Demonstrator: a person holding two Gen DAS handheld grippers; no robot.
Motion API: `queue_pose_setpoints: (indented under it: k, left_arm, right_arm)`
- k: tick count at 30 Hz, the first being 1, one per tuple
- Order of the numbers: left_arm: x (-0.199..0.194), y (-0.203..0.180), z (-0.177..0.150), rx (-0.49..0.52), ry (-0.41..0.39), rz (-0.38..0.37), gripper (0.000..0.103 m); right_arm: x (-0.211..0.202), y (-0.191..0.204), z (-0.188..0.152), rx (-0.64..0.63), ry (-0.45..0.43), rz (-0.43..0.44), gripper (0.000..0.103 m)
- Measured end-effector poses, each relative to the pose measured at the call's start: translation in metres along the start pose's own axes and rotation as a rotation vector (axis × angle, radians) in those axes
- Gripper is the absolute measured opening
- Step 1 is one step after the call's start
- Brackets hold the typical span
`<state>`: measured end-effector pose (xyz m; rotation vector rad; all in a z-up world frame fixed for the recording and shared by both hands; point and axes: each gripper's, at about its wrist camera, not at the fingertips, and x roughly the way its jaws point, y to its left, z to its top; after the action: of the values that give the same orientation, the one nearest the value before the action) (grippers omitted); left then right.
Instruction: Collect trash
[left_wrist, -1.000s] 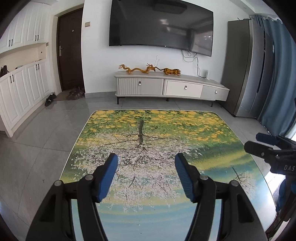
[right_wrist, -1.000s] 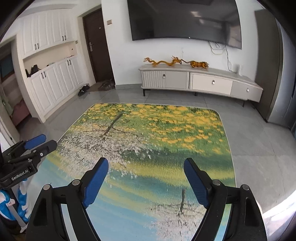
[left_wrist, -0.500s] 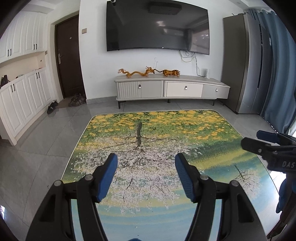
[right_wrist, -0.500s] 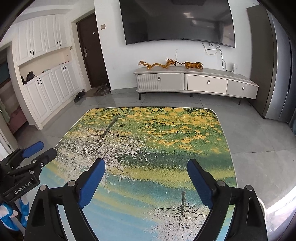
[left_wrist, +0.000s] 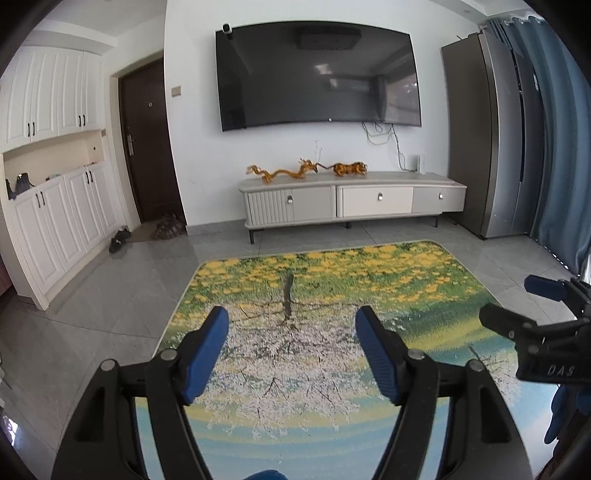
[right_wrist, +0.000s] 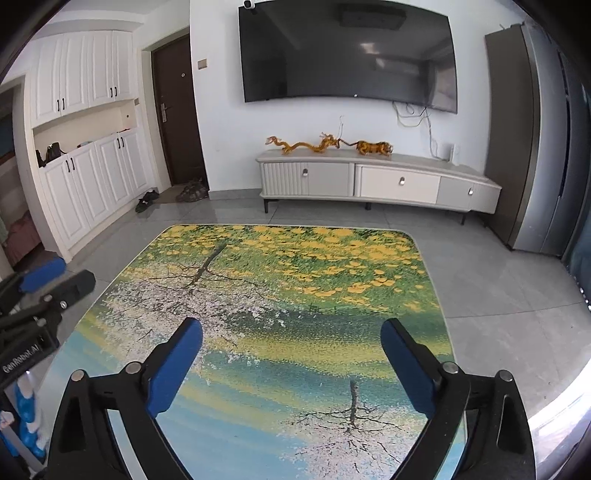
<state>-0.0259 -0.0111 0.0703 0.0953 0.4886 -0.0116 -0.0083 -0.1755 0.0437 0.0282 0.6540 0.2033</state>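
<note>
Both claws stand wide apart with nothing between the blue pads: the left gripper (left_wrist: 291, 325) and the right gripper (right_wrist: 291, 341) are held level, side by side, well above the rug (left_wrist: 332, 291). Held this high and pointing across the room, they suit looking around, not picking up. Below them the printed rug lies flat on the grey tile floor (right_wrist: 498, 291). Beyond it the low TV cabinet (right_wrist: 376, 181) stands against the wall under the television (left_wrist: 317, 77), with shoes (left_wrist: 120, 240) by the door. No trash or bin shows in either view, so where it lies cannot be told.
</note>
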Motion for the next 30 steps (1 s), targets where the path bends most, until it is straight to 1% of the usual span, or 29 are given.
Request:
queue_pose_setpoints:
  k: [4,10,17,22,26,30]
  left_arm:
    - [-0.002,-0.006,0.001,0.004,0.001,-0.014,0.071]
    - [-0.004,-0.015,0.001,0.011,0.008,-0.027,0.071]
    - [0.0,-0.034,-0.009,0.029,0.053,-0.074,0.071]
    - [0.002,-0.055,-0.016,0.049,0.083,-0.115,0.071]
    - [-0.001,-0.072,-0.019,0.076,0.08,-0.143,0.072]
    - [-0.009,-0.086,-0.018,0.104,0.059,-0.169,0.074]
  right_arm:
    - [-0.008,-0.001,-0.004,-0.001,-0.036,-0.044,0.103]
    - [-0.015,-0.009,-0.008,0.025,-0.058,-0.074,0.103]
    - [-0.021,-0.03,-0.022,0.062,-0.036,-0.125,0.103]
    - [-0.03,-0.048,-0.038,0.088,-0.015,-0.163,0.103]
    - [-0.04,-0.061,-0.048,0.105,-0.012,-0.199,0.103]
    - [-0.054,-0.077,-0.057,0.143,-0.02,-0.23,0.103]
